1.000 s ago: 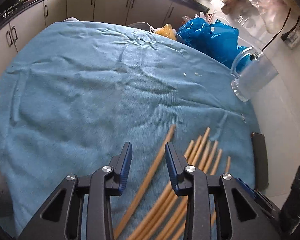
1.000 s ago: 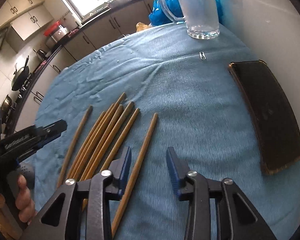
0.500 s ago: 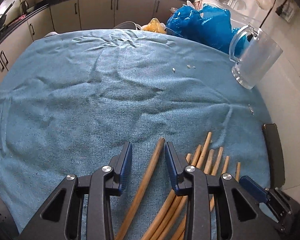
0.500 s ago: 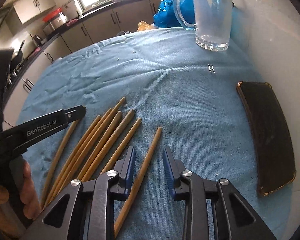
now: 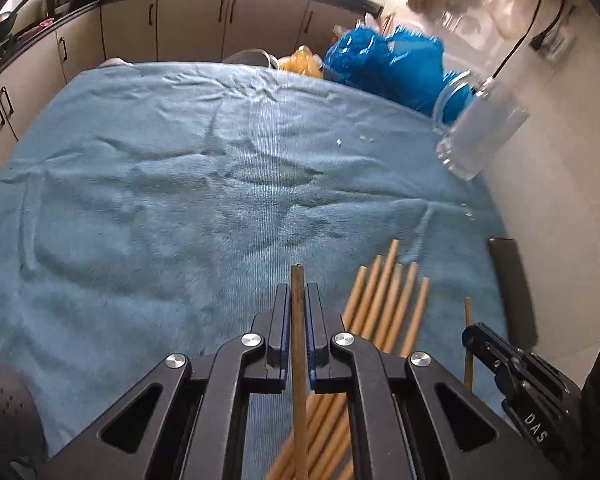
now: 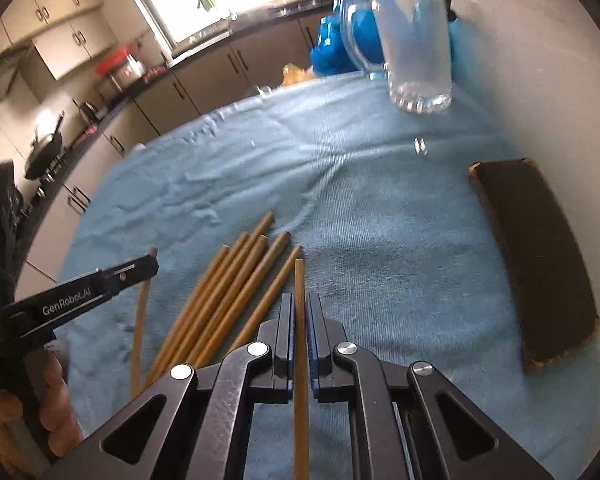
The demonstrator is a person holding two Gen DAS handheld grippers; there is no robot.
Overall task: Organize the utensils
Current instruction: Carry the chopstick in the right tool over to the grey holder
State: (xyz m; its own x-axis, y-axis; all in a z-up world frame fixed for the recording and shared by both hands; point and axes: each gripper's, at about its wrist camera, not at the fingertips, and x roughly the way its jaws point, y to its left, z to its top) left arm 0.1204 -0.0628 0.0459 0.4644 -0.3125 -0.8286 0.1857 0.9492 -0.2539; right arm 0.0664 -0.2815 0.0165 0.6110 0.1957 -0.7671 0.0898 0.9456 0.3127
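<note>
Gripping one chopstick between the blue pads, my left gripper is closing on it; the stick runs straight up the middle of the left wrist view, its tip poking just past my fingertips. To its right a bundle of chopsticks lies on the blue cloth, fanned slightly, its near ends cut off behind my frame. Further right my right gripper comes in from the corner with another thin stick standing up in its tip. A glass mug stands at the cloth's far right edge; it looks empty, though motion blur makes that hard to swear to. Blue bags sit behind it. A dark flat object lies along the right edge, partly hidden.

From the right wrist view, my right gripper is clamped tight on a single chopstick that rises between the pads and runs off the bottom of the frame. The bundle lies just left of it on the cloth. My left gripper reaches in from the left, a hand around its handle, with its stick hanging below the tip. The mug stands at the far side, clear and blurred, with nothing visible inside. The dark object lies flat at the right, its surface too dim to identify.
</note>
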